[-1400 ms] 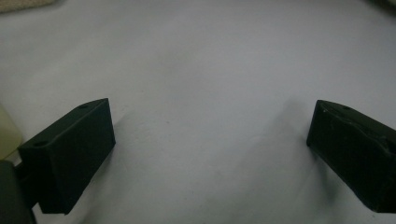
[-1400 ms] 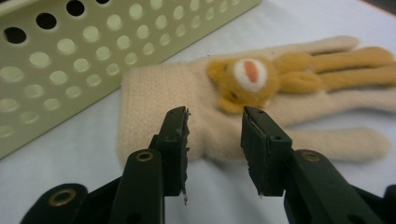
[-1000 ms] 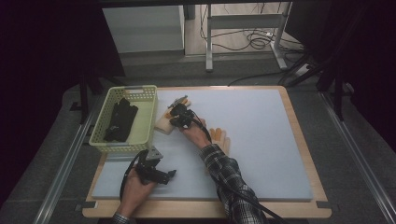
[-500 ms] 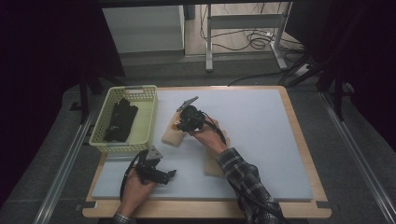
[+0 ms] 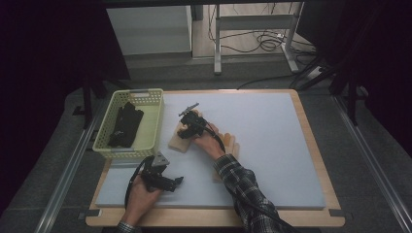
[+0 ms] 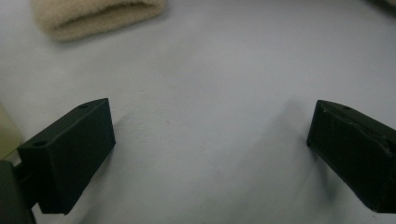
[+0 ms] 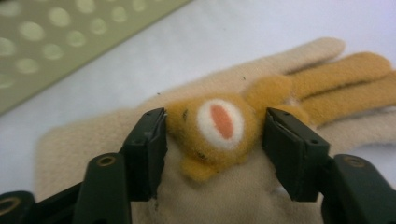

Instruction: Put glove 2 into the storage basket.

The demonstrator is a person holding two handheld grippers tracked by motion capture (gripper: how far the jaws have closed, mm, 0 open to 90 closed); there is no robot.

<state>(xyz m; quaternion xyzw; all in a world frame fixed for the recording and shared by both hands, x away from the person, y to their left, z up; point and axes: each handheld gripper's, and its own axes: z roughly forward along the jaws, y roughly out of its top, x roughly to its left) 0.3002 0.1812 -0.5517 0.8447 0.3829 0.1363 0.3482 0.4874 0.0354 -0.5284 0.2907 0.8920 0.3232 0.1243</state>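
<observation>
A beige glove [image 7: 84, 154] with orange fingers lies flat on the white mat [image 5: 272, 145], close to the basket. My right gripper [image 7: 212, 121] is open and pressed down on it, one jaw on each side of the glove's raised orange bear-face patch [image 7: 219, 121]. From above, the right gripper [image 5: 187, 127] sits over the glove [image 5: 176, 141]. A second beige glove [image 5: 232, 144] lies partly under the right wrist. Low over bare mat at the front left, my left gripper [image 5: 177, 180] is wide open [image 6: 210, 140] and holds nothing. A fuzzy beige cuff [image 6: 93, 16] lies ahead of it.
A pale green perforated basket [image 5: 153, 127] stands at the mat's left edge with black gloves [image 5: 125, 125] inside. The mat rests on a wooden board [image 5: 311, 131]. Dark floor, metal rails and table legs surround the board.
The right gripper swung a little to the right over the glove, then came back and settled on the bear patch. The right forearm shifted. The left gripper stayed put.
</observation>
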